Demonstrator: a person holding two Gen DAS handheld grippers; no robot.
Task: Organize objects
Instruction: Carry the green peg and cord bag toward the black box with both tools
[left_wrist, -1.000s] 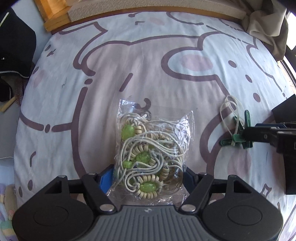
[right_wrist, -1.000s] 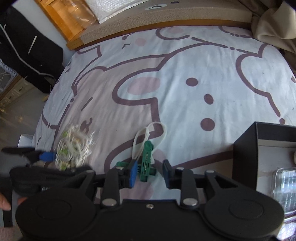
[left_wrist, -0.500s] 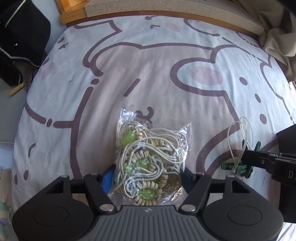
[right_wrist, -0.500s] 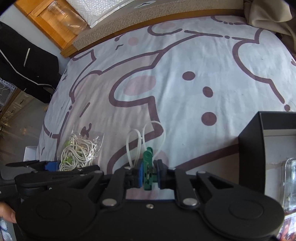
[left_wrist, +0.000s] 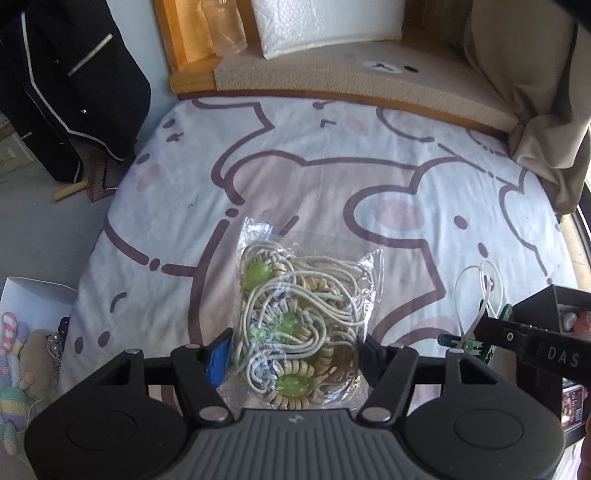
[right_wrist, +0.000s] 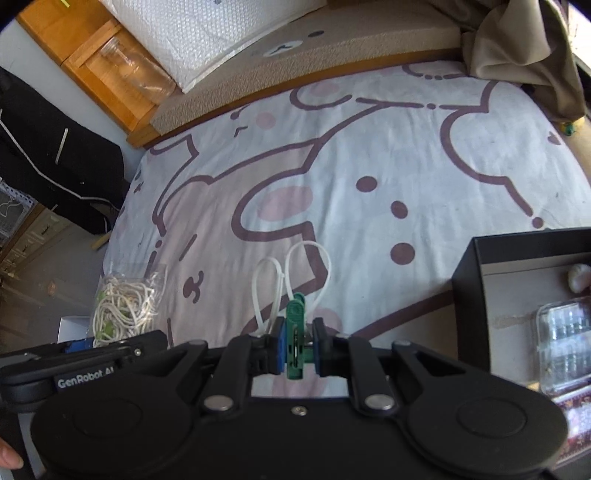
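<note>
Over a white bedspread (left_wrist: 332, 177) printed with pink bears in dark outline, the left gripper (left_wrist: 293, 354) has its jaws just closing against a clear bag of cords (left_wrist: 299, 321), pinched between them. The right gripper (right_wrist: 298, 349) is clamped tight on a green clip (right_wrist: 295, 332) trailing white loops. A black box (right_wrist: 465, 295) sits at the right; wooden cabinet (right_wrist: 96, 62) behind.

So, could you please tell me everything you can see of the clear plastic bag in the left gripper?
The clear plastic bag is crinkled and see-through, stuffed with tangled cream cords, pale ring beads and green beads. The left gripper has just been closing on its lower end, and its pads press the bag from both sides. The top of the bag points away from the camera, over the patterned bedsheet.
</note>
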